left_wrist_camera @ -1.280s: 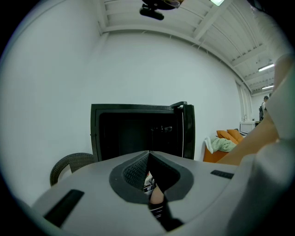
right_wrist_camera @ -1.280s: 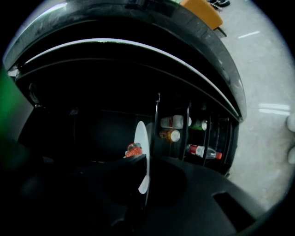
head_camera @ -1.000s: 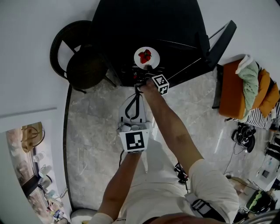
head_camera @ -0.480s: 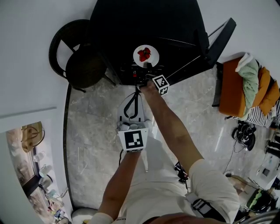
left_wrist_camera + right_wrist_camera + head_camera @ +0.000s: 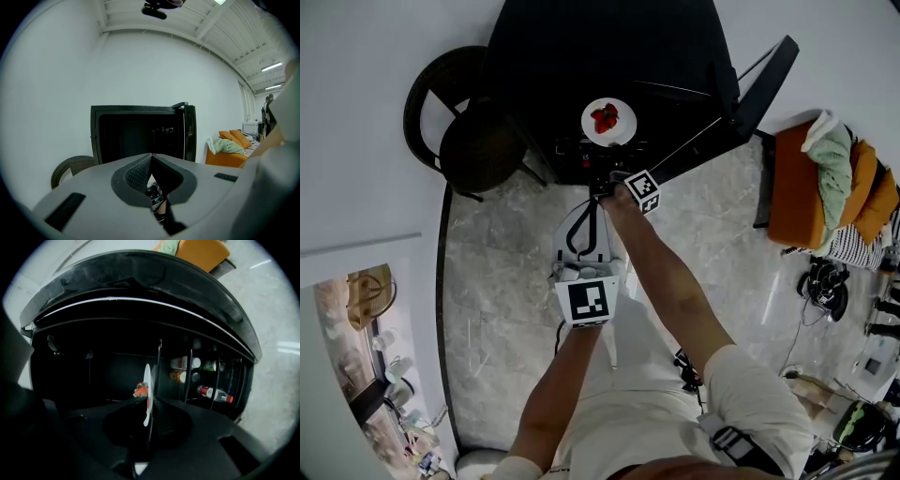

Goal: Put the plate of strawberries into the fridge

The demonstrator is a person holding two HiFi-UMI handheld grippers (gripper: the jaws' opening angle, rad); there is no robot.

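Head view shows the plate [image 5: 625, 112] of strawberries [image 5: 604, 117] barely shifted since a second ago, held at the fridge [image 5: 581, 47] mouth; right tongs [image 5: 148, 398] clamp its rim; left tongs [image 5: 151, 156] are closed, empty; I judge insertion slow and unfinished.

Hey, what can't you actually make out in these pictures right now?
- Fridge shelves: right gripper view, interior too dark.
- Strawberries, their number: head view, too small; right gripper view, the edge-on plate hides most.
- Bottles, their labels: right gripper view, too small and dim.
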